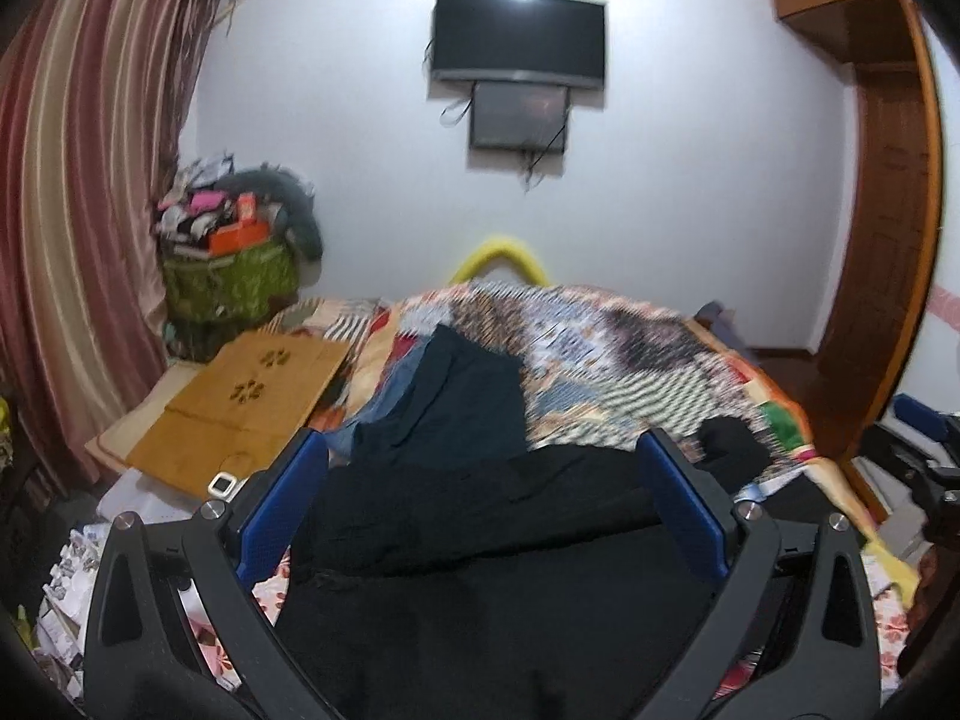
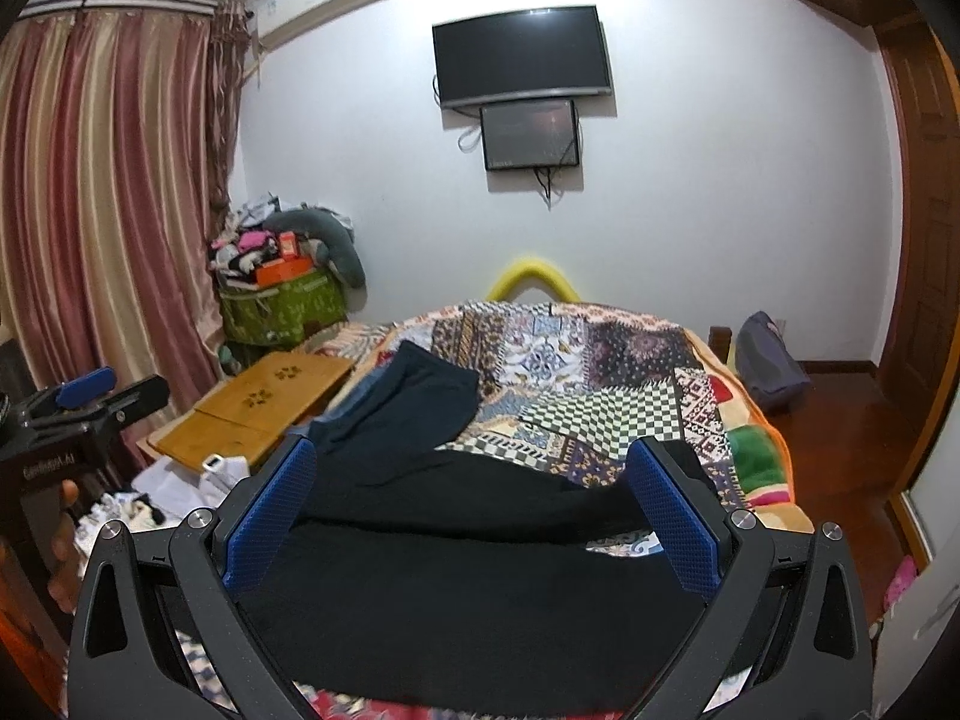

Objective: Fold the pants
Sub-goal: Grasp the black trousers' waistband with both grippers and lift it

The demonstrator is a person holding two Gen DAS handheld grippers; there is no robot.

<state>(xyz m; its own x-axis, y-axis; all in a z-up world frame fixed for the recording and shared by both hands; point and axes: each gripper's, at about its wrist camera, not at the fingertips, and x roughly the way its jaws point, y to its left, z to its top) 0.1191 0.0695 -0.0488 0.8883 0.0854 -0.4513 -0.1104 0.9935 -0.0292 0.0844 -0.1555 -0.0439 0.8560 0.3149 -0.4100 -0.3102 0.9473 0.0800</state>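
Observation:
Black pants lie spread on the patchwork bedspread, close below both cameras; they also show in the right wrist view. A dark teal garment lies just beyond them, also in the right wrist view. My left gripper is open above the black pants, blue pads wide apart, holding nothing. My right gripper is open above the same pants and empty. The left gripper also shows at the left edge of the right wrist view.
A wooden lap table lies at the bed's left with white clutter below it. A green basket of items stands by the curtain. A TV hangs on the wall. A grey bag sits on the floor right.

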